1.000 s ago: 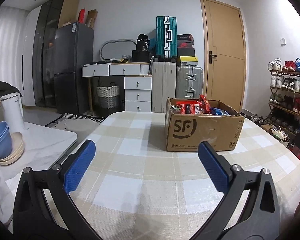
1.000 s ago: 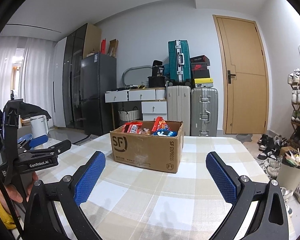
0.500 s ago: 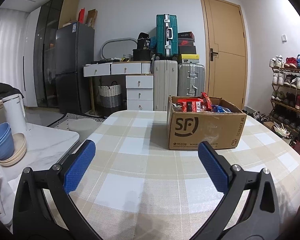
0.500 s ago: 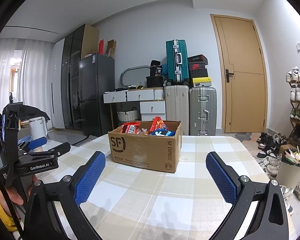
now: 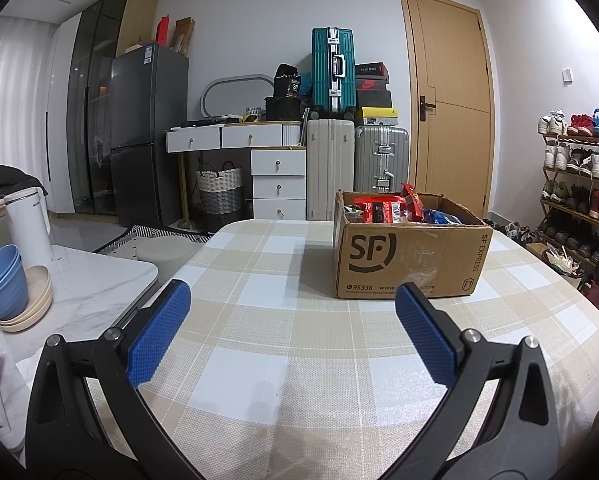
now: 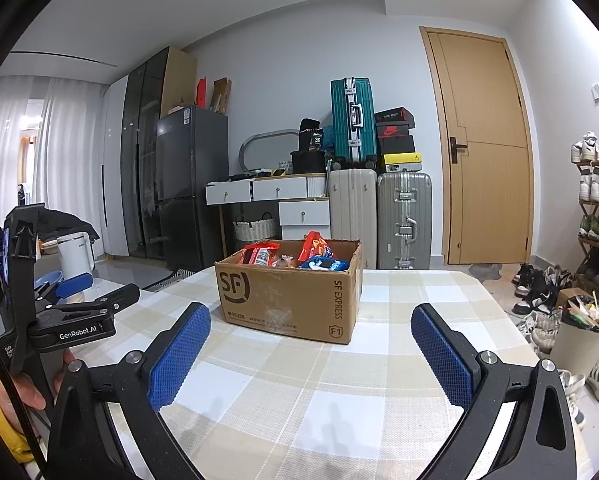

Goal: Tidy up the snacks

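Observation:
A brown SF Express cardboard box (image 5: 407, 258) stands open on the checked tablecloth (image 5: 283, 320), filled with red and blue snack packets (image 5: 395, 208). It also shows in the right wrist view (image 6: 291, 296) with the snack packets (image 6: 299, 256) inside. My left gripper (image 5: 291, 300) is open and empty, held above the table short of the box. My right gripper (image 6: 309, 320) is open and empty, facing the box's front corner. The left gripper also shows in the right wrist view (image 6: 71, 292), held at the left by a hand.
A white side table (image 5: 95, 288) at the left holds blue bowls (image 5: 1, 280) and a white kettle (image 5: 27, 224). Behind the table are drawers, suitcases (image 5: 331, 172), a fridge and a door. A shoe rack (image 5: 579, 184) and a bin (image 6: 579, 332) stand at the right.
Both grippers have tilted down slightly, so the box sits a little higher in both views. Both stay open and empty.

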Motion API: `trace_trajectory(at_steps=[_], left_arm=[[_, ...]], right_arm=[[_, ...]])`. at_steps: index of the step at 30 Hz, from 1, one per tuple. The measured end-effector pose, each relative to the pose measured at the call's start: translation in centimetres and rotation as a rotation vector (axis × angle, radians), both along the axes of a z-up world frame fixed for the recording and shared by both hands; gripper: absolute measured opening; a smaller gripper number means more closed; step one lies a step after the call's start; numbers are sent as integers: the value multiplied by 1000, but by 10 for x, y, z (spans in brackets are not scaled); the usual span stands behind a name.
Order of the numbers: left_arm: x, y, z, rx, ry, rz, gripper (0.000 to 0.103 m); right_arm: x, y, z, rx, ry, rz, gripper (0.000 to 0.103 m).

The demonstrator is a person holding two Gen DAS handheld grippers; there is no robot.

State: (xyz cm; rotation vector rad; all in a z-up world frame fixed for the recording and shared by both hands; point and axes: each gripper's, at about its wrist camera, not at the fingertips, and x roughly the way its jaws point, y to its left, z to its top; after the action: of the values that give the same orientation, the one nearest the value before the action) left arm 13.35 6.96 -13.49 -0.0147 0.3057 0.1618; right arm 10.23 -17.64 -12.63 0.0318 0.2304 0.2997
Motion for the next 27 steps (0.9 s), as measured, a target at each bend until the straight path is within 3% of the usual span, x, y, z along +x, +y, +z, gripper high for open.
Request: trace_trajectory(at_steps=[27], left_arm=[[-1,-3,-1,1,1,-5,102]], right_arm=[[0,-1,2,-1,2,1,102]])
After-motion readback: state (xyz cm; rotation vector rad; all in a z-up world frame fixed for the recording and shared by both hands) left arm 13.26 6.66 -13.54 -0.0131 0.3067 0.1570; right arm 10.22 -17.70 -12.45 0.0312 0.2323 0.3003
